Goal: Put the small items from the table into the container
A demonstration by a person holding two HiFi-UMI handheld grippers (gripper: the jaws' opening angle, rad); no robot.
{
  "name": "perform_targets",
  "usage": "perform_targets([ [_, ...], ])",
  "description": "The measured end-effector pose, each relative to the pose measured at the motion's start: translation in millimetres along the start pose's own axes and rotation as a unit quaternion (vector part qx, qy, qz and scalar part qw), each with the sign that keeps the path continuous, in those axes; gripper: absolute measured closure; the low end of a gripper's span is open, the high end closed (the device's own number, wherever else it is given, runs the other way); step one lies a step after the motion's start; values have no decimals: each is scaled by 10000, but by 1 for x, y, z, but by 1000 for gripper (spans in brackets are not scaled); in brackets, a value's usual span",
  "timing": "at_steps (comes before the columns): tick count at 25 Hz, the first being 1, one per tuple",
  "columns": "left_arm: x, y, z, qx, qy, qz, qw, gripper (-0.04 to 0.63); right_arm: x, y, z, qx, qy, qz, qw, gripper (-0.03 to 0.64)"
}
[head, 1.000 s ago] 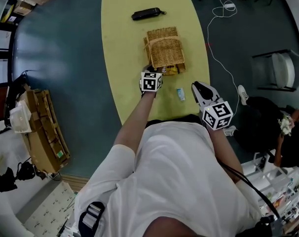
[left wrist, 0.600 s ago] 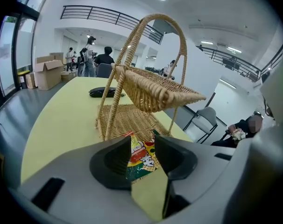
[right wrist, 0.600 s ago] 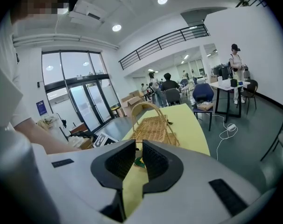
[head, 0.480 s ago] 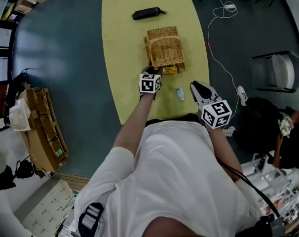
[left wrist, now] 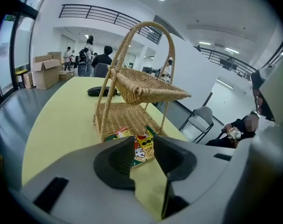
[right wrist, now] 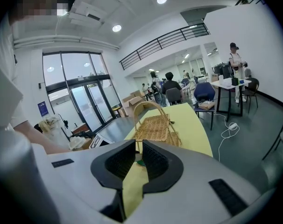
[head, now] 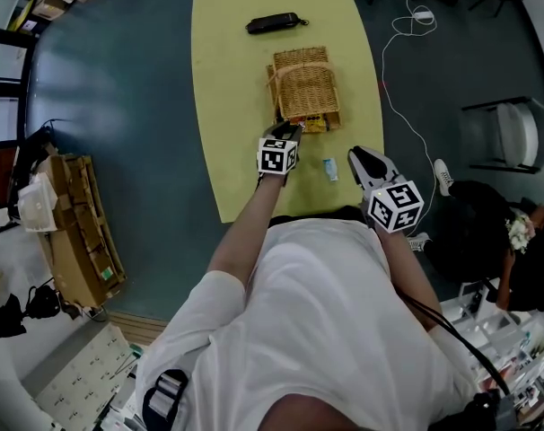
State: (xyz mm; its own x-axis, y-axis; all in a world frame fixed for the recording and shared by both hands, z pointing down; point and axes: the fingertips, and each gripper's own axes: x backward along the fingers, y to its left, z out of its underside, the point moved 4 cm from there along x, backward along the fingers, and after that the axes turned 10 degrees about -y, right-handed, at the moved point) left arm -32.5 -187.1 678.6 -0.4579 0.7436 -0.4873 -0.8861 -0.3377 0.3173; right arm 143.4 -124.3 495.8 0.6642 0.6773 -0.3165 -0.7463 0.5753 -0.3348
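A two-tier wicker basket stands mid-table, also in the left gripper view and the right gripper view. A colourful snack packet lies on its lower tier's near edge. My left gripper sits just short of the packet; its jaws are apart and closing, with nothing between the pads. A small blue-and-white item lies on the table right of it. My right gripper hovers beside that item, jaws together and empty.
A black case lies on the yellow table beyond the basket. A white cable trails over the floor at right. A chair and a seated person are at right, cardboard boxes at left.
The left gripper has drawn back a little from the basket, and the snack packet lies free at the lower tier. The right gripper has kept still.
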Motion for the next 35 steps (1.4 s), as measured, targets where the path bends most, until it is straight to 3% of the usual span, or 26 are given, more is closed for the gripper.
perform_targets([
  [6, 9, -8, 3, -120, 26, 98, 9999, 488, 1, 5, 0, -28, -23, -57, 10000, 563],
  [11, 19, -8, 5, 153, -91, 58, 9998, 487, 3, 9, 2, -32, 2, -116, 9999, 563],
  [25, 51, -12, 20, 280, -142, 0, 9995, 486, 6, 12, 11, -104, 115, -214, 9997, 563],
  [35, 84, -16, 49, 473, -46, -133, 9988, 486, -5, -15, 74, -105, 987, -216, 9948, 563],
])
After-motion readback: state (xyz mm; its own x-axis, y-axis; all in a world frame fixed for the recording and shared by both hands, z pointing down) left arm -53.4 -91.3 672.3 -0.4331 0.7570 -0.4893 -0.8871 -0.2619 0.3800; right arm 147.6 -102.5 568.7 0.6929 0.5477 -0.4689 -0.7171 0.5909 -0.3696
